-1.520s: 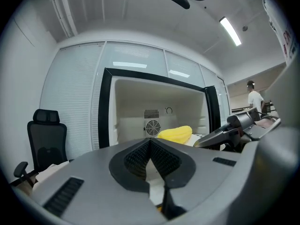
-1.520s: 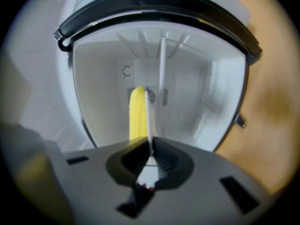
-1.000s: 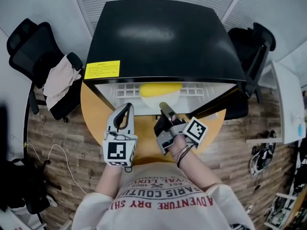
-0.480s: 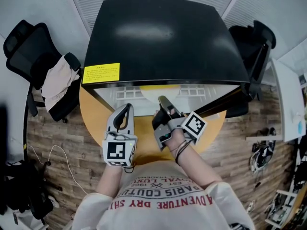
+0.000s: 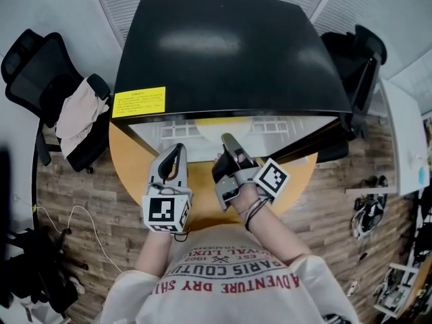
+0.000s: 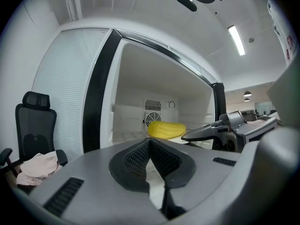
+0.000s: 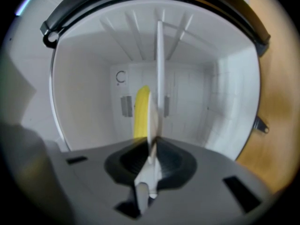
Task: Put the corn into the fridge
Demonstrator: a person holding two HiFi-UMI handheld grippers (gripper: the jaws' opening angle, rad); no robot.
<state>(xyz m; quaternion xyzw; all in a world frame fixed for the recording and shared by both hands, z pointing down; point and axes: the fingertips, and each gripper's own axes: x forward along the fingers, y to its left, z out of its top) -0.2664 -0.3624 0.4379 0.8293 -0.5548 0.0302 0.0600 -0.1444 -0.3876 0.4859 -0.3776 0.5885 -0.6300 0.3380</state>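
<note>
- The yellow cob of corn (image 6: 164,129) lies on a thin white plate (image 7: 152,121) inside the open black box-shaped fridge (image 5: 229,52), in front of its back wall.
- The right claw (image 5: 228,142) reaches into the fridge's mouth, its jaws pinched on the near rim of the white plate.
- The left claw (image 5: 177,152) hovers just outside the opening, over the round wooden surface (image 5: 131,157). Its jaws are pressed together with nothing between them.
</note>
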